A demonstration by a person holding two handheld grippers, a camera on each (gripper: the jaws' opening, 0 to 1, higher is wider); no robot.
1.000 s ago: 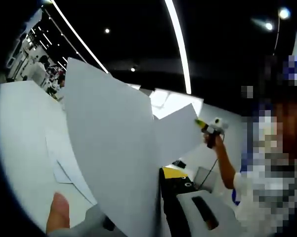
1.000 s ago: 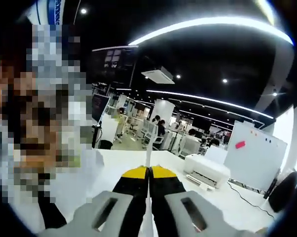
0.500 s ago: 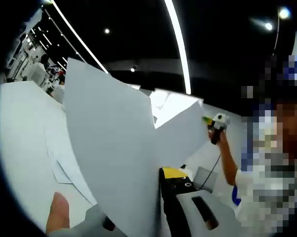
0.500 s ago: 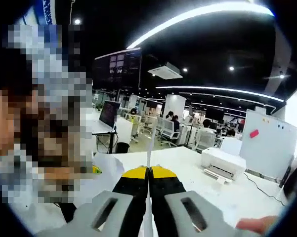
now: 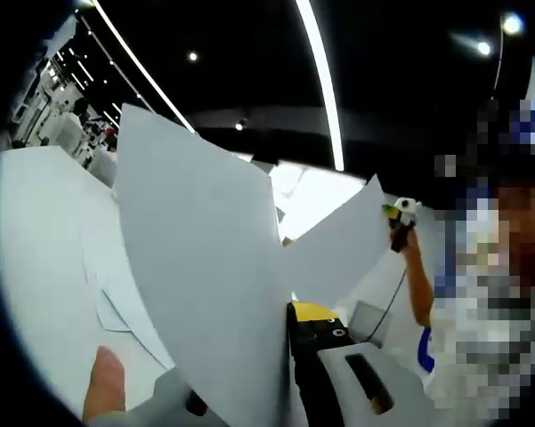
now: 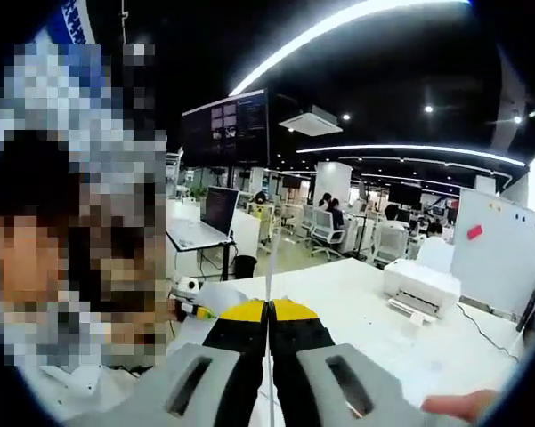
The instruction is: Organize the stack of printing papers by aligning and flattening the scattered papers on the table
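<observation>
While its two jaws press together on the lower edge of a raised sheet of paper [image 5: 205, 267], the left hand-held gripper [image 5: 289, 311] holds that sheet up off the desk [image 5: 36, 258], and a thumb [image 5: 104, 382] shows at the bottom of the left gripper view. The far corner of the sheet reaches the right hand-held gripper [image 5: 390, 212], seen across the left gripper view at the end of a person's raised arm [image 5: 418, 285]. In the right gripper view, the right hand-held gripper [image 6: 269, 307] has its yellow-tipped jaws clamped on the same paper, seen edge-on as a thin pale line [image 6: 270, 267] rising between them. More loose sheets [image 5: 116, 294] lie flat and overlapping on the desk below the lifted one. Beyond, a white printer [image 6: 423, 285] sits on the desk, a whiteboard [image 6: 498, 262] behind it.
</observation>
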